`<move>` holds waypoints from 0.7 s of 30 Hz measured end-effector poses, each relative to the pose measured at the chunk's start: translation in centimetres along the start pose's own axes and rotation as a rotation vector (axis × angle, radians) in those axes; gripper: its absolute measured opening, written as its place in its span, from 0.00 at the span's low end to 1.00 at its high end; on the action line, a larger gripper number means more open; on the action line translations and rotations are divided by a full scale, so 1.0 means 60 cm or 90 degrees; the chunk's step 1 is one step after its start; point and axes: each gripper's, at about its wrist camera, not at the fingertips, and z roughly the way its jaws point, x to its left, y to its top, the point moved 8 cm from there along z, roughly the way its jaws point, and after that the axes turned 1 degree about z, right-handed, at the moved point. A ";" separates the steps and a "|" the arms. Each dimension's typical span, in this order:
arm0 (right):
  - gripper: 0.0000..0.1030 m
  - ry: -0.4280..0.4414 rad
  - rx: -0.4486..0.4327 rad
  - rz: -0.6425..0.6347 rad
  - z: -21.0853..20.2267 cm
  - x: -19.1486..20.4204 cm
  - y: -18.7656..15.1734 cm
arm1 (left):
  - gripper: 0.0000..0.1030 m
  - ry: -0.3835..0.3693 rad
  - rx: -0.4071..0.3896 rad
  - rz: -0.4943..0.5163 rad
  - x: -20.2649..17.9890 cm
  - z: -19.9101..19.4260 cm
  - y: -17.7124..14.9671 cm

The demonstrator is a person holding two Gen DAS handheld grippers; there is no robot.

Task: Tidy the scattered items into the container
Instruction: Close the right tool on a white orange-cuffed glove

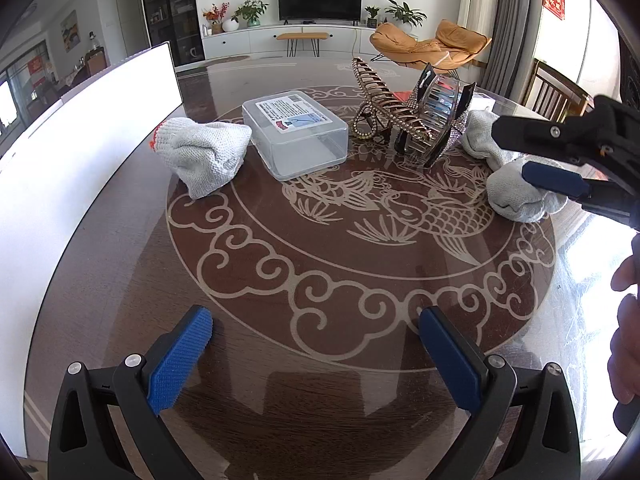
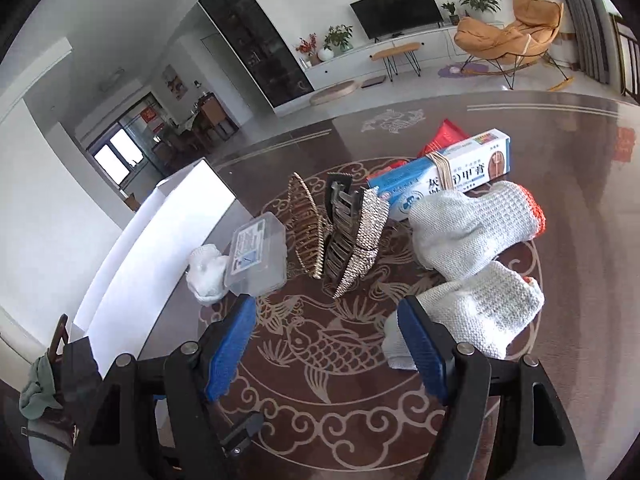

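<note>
On the dark round table (image 1: 320,360) lie a clear plastic lidded box (image 1: 294,134), a gold hair claw (image 1: 378,100), a black rhinestone hair claw (image 1: 434,116) and white knit gloves: one at the left (image 1: 204,152), two at the right (image 1: 516,192). A white container (image 1: 80,152) stands at the left. My left gripper (image 1: 316,344) is open and empty above the near table. My right gripper (image 2: 326,336) is open, its right finger beside the nearest glove (image 2: 476,312); it also shows at the right of the left wrist view (image 1: 556,156). A toothpaste box (image 2: 444,172) lies behind the second glove (image 2: 472,228).
A red packet (image 2: 444,136) lies behind the toothpaste box. The clear box (image 2: 256,256), both claws (image 2: 332,232) and the white container (image 2: 160,240) also show in the right wrist view. Wooden chairs (image 1: 556,92) stand beyond the table's far right edge.
</note>
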 end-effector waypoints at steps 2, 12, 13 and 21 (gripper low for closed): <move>0.71 -0.023 0.020 -0.001 -0.006 -0.025 -0.016 | 1.00 0.000 0.000 0.000 0.000 0.000 0.001; 0.71 -0.149 -0.008 -0.014 -0.131 -0.109 -0.078 | 1.00 0.000 0.000 0.000 0.000 0.000 0.000; 0.71 -0.146 -0.002 0.001 -0.118 -0.114 -0.082 | 1.00 0.000 0.000 0.000 0.001 0.001 0.001; 0.72 -0.274 0.020 -0.138 -0.020 -0.115 -0.069 | 1.00 0.000 0.000 0.000 0.000 0.000 0.000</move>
